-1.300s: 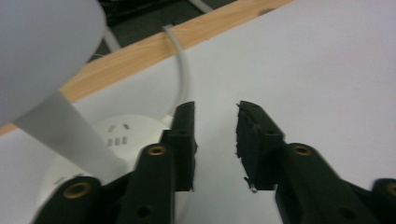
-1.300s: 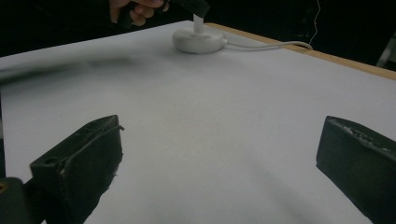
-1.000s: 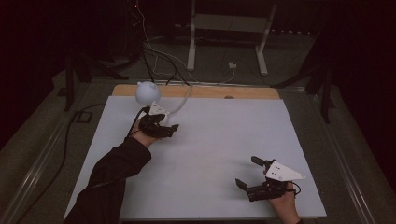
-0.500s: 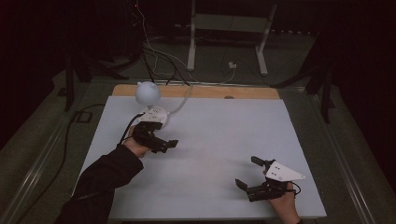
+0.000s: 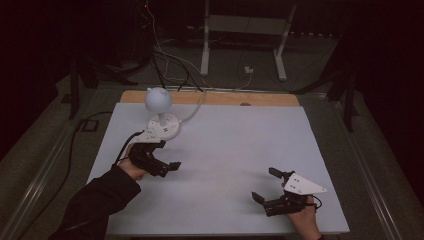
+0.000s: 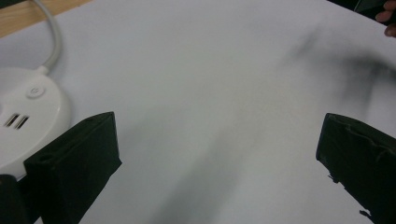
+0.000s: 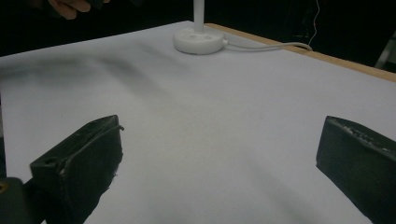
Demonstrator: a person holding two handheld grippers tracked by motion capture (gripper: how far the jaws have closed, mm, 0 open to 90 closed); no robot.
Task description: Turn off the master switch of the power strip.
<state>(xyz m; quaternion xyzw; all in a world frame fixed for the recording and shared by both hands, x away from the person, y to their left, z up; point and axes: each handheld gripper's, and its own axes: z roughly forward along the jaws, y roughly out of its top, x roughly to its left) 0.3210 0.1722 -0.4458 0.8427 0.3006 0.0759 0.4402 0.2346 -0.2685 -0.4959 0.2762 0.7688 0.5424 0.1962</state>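
Both your left gripper and right gripper have their jaws wide apart and hold nothing, so if you want the little white lamp near the table's far left corner, reach slowly and stay off its cord.

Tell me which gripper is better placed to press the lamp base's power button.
Left. The left gripper hangs, jaws open, beside the white globe desk lamp's round base, whose button is close. The right gripper sits across the table.
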